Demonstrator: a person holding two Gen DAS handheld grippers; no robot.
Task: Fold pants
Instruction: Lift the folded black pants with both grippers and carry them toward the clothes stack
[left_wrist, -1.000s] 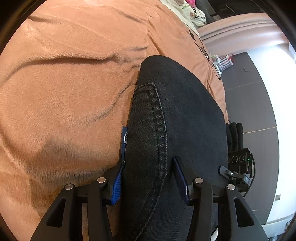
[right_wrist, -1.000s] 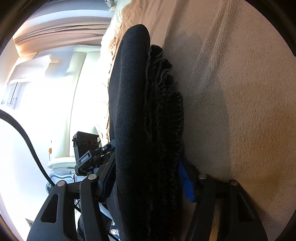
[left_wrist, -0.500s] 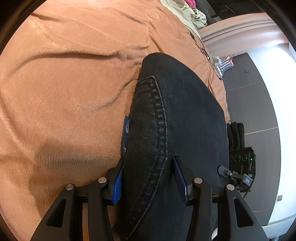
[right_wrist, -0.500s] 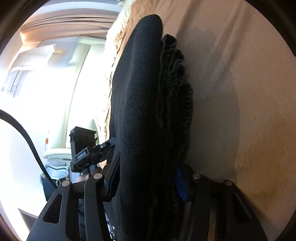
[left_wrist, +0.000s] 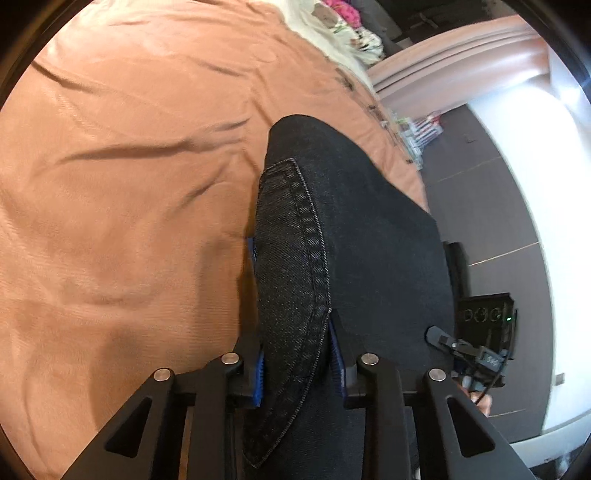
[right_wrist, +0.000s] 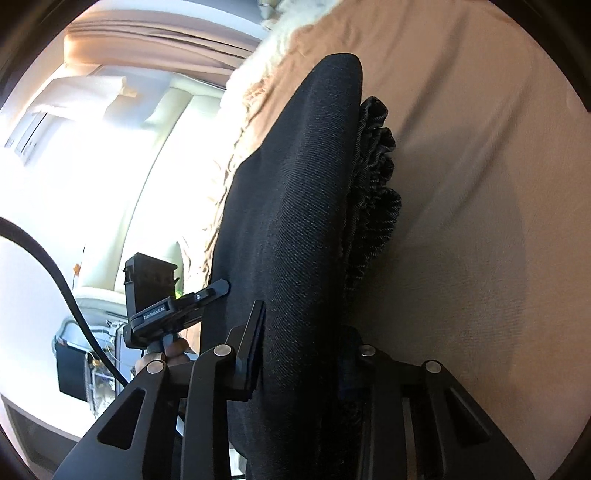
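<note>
Black denim pants (left_wrist: 369, 240) hang folded over the tan blanket (left_wrist: 129, 184) of a bed. My left gripper (left_wrist: 291, 284) has the stitched hem edge between its blue pads (left_wrist: 258, 369), and its jaws are closing and pressing on the cloth. In the right wrist view the pants (right_wrist: 295, 184) rise as a dark fold with a gathered waistband (right_wrist: 376, 177) beside it. My right gripper (right_wrist: 304, 321) is closing on this fold; its right finger is hidden behind the cloth. Each view shows the other gripper (right_wrist: 166, 314) past the pants.
The blanket (right_wrist: 480, 184) spreads wide on one side of the pants. A floral pillow (left_wrist: 351, 29) lies at the bed's far end. Dark floor (left_wrist: 498, 221) and a black box (left_wrist: 484, 314) are off the bed edge. A black cable (right_wrist: 55, 258) crosses a bright window side.
Both grippers' jaws have narrowed onto the pants and both have risen, lifting the fabric off the blanket. The right wrist view has rolled, so the fold now leans to the right.
</note>
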